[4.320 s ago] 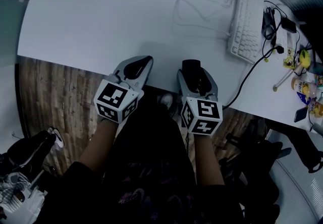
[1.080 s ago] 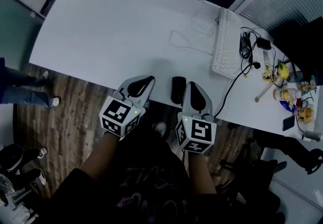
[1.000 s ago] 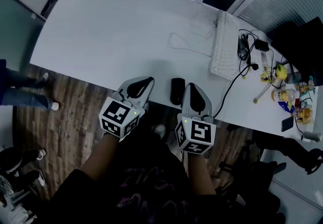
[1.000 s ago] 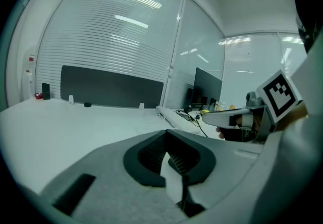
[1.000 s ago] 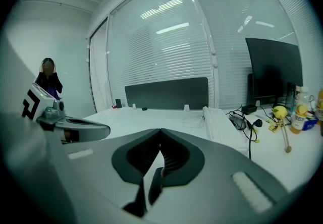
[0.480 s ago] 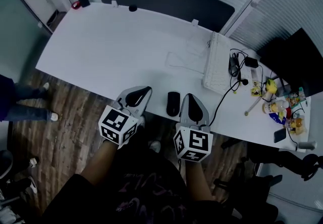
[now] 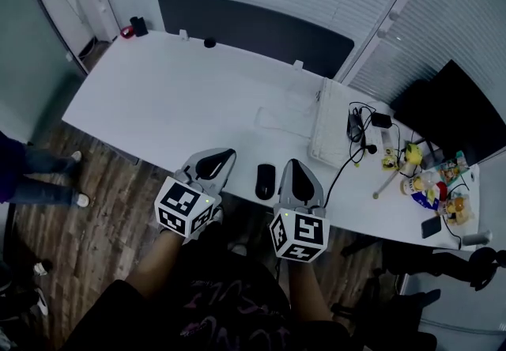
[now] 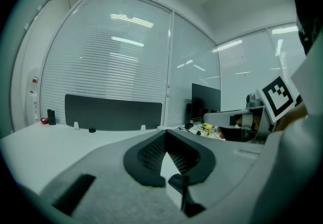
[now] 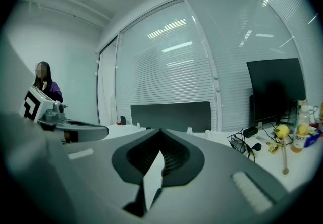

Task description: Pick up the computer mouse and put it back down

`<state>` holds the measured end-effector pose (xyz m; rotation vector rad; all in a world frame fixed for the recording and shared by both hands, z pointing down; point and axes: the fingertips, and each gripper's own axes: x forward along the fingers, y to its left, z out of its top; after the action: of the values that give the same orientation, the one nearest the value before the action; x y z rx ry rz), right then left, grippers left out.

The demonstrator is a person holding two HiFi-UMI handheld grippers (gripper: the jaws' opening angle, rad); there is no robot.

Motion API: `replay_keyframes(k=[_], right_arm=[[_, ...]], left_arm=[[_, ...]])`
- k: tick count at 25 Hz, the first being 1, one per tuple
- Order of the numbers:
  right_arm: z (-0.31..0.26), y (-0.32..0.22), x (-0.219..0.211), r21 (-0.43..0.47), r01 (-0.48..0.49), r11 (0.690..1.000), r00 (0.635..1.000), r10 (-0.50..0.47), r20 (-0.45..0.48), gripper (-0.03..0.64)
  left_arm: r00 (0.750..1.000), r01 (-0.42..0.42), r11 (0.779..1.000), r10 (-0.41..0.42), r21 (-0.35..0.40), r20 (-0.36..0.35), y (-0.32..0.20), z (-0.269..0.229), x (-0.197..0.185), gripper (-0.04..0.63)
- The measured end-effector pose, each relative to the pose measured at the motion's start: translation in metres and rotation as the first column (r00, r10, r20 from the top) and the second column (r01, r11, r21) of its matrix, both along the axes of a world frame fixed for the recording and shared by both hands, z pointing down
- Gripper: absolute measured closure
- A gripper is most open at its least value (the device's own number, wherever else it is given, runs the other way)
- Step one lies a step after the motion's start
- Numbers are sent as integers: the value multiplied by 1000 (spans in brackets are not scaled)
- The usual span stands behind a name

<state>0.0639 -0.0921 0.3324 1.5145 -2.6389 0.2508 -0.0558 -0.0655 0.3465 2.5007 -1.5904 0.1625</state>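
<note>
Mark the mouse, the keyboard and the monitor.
mouse (image 7: 266,181), head view, middle of its back.
keyboard (image 7: 322,126), head view, centre of the keys.
monitor (image 7: 444,108), head view, middle of the dark screen.

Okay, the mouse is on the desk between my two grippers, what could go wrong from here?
The mouse lies right by the desk's front edge, so a nudge might knock it off. The left gripper and right gripper both have their jaws shut and empty; coming in like that would likely shove the mouse rather than grip it.
</note>
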Motion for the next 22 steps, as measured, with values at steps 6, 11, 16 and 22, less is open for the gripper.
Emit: replay_keyframes(k=[6,11,16,22], right_arm=[[-14,5,7,40,6,999,1000,-6,10,607],[-24,9,13,66,11,998,1000,-12,17,607],[-34,13,17,96,16,995,999,-19,26,607],[-44,21,15,128,29,991,999,-34,39,607]], left_arm=[[1000,9,999,-9,43,2,6,-15,5,594],[1000,17,997,-17,80,3,10,-29,9,594],[1000,29,993,-30,112,6,15,-40,11,594],[999,41,989,-43,145,9,23,-50,10,594]])
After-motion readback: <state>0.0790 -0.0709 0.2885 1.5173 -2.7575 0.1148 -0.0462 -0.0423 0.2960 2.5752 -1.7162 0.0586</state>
